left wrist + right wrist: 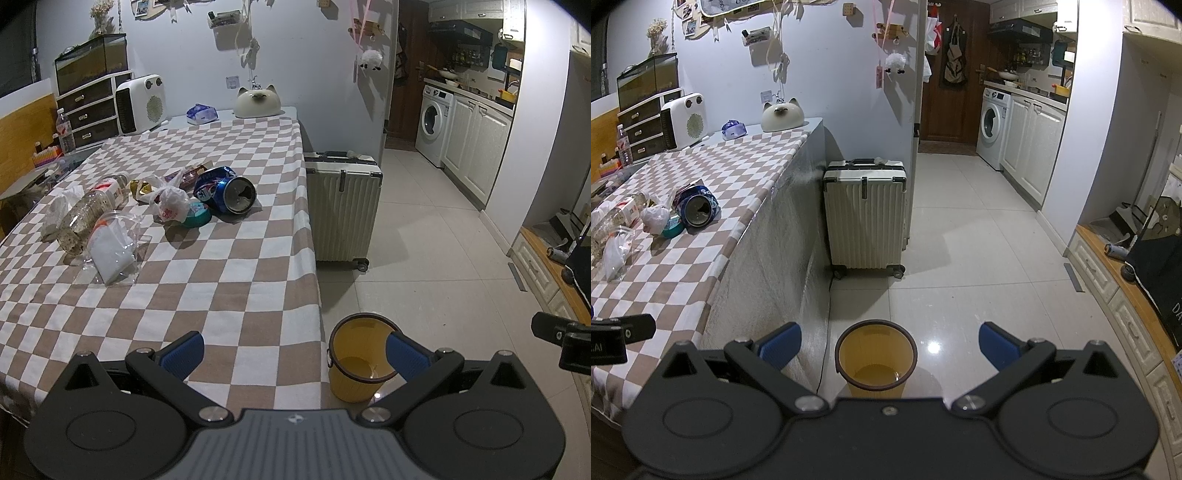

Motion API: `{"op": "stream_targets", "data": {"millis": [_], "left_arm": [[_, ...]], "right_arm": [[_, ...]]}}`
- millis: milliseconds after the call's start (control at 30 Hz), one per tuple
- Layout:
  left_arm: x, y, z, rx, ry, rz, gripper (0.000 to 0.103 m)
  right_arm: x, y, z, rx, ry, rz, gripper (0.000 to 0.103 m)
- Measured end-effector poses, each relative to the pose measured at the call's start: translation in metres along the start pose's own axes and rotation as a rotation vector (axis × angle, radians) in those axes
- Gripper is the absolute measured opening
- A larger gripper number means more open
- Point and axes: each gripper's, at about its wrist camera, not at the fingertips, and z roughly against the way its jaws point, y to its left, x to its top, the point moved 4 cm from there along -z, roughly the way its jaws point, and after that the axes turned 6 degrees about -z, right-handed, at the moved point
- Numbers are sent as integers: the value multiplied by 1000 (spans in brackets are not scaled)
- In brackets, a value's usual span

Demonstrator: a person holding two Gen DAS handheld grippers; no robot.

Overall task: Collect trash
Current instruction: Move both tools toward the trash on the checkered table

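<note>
Trash lies in a cluster on the checkered tablecloth (221,280): a crushed blue can (226,189), a crumpled white bag (169,202), a teal round lid (197,216), a clear plastic bottle (90,218) and a clear pouch with white contents (110,249). A yellow bin (360,356) stands on the floor beside the table's near corner, and nothing shows inside it. My left gripper (295,356) hovers open over the table's near edge, well short of the trash. My right gripper (890,347) hangs open above the yellow bin (876,354). The can (698,209) also shows in the right wrist view.
A cream suitcase (341,206) stands on the floor against the table's far side. At the table's back sit a white heater (140,103), a cat-shaped ornament (256,101) and a tissue pack (201,113). Tiled floor (979,258) runs toward a kitchen with a washing machine (993,123).
</note>
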Motion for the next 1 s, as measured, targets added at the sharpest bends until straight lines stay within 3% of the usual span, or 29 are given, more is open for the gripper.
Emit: {"op": "stream_targets", "data": {"millis": [200,433,1000], "left_arm": [[2,17,2,49,-34,22,103],[9,63,2,135,-79,71,103],[16,194,-36,315,-109,192,103]], "right_arm": [[2,3,-2,7,-4,-8,103],[9,8,-6,16,-36,-12,103],[51,94,-27,133,-115,43,103]]}}
